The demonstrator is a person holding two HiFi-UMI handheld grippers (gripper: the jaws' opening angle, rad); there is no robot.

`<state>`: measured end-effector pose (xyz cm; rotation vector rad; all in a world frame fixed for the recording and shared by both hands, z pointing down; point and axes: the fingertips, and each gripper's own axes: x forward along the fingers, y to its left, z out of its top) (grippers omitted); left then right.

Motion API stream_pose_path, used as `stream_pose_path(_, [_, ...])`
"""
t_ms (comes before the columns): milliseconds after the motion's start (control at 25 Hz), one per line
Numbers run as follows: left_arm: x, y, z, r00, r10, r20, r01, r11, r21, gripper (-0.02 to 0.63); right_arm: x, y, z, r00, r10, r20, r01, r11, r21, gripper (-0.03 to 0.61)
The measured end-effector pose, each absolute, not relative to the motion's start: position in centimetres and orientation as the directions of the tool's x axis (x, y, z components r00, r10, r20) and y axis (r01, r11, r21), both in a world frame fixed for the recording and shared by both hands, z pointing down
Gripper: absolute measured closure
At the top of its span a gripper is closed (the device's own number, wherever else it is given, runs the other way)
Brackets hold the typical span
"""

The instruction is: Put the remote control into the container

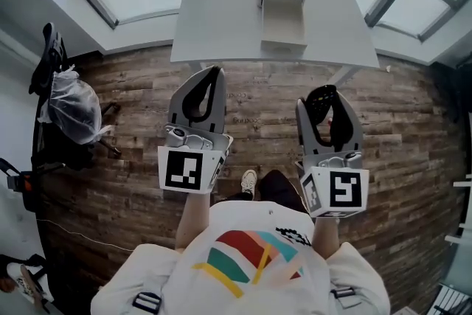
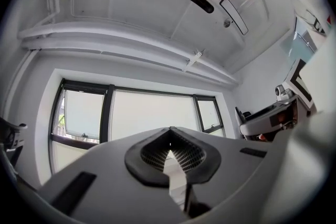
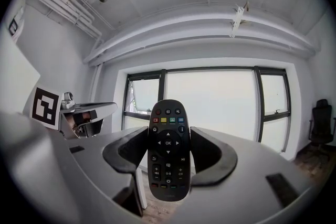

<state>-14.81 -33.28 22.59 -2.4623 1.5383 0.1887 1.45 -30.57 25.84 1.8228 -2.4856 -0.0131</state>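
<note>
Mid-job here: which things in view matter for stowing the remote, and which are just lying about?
Job: remote control, gripped by the right gripper; container on the table.
Lying about: chair with a plastic bag; left gripper, jaws together, empty.

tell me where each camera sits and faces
Head view: on the person's head, looking steeply down at table, container, left gripper, right gripper; shirt shows.
Left gripper view: on that gripper, facing up at ceiling, windows; shut empty fingers.
Right gripper view: on that gripper, facing up too; fingers hold remote control.
Both gripper views share the windows.
</note>
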Motion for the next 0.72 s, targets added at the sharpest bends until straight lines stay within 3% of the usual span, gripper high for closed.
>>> stream_pose_path(720, [-9.3,-54.2,24.8,0.417,-0.888,-0.191,-0.909,-0.411,-0.074,0.607,6.6,-52.3,27.4,-0.334,-0.940,0.064,-0.942,0.336,0.020,0.325])
